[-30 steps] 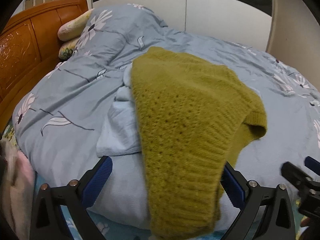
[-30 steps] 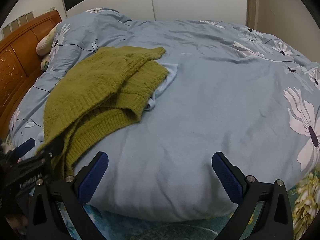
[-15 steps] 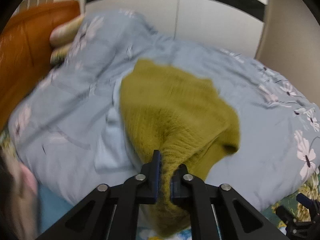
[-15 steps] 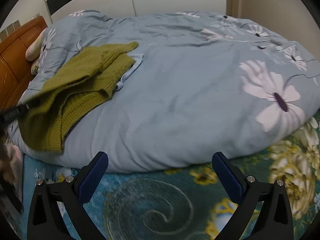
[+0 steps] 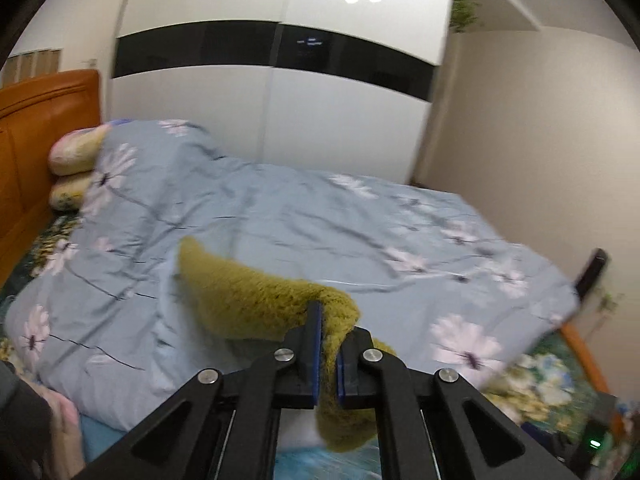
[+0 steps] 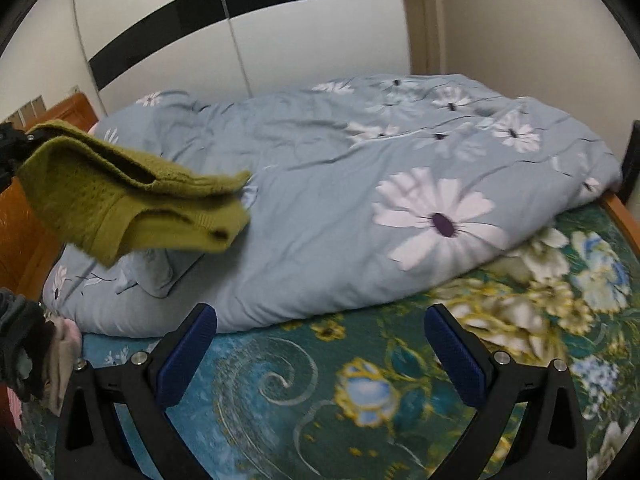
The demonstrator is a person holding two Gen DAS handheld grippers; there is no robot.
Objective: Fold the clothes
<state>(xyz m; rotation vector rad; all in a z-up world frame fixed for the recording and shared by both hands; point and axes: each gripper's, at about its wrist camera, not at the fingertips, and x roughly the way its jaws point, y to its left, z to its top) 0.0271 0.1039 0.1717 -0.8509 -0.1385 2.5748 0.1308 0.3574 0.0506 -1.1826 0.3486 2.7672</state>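
An olive-green knitted sweater [image 5: 248, 300] is pinched at its edge between the blue pads of my left gripper [image 5: 328, 344], which is shut on it and holds it lifted off the bed. In the right wrist view the sweater [image 6: 120, 196] hangs in the air at the left, folded over itself, its far end near the quilt. My right gripper [image 6: 320, 356] is open and empty, over the floral sheet at the bed's front edge. A light blue garment [image 6: 156, 268] lies on the quilt below the sweater.
A blue quilt with white flowers [image 6: 400, 184] covers the bed. A teal floral sheet [image 6: 360, 380] shows at the front. An orange wooden headboard [image 5: 36, 140] and pillows [image 5: 74, 152] are at the left. A white wardrobe [image 5: 272, 92] stands behind. A pile of clothes [image 6: 36, 364] lies at lower left.
My left gripper closed on the sweater's edge and then lifted it up off the quilt. My right gripper pulled back and to the right, staying open.
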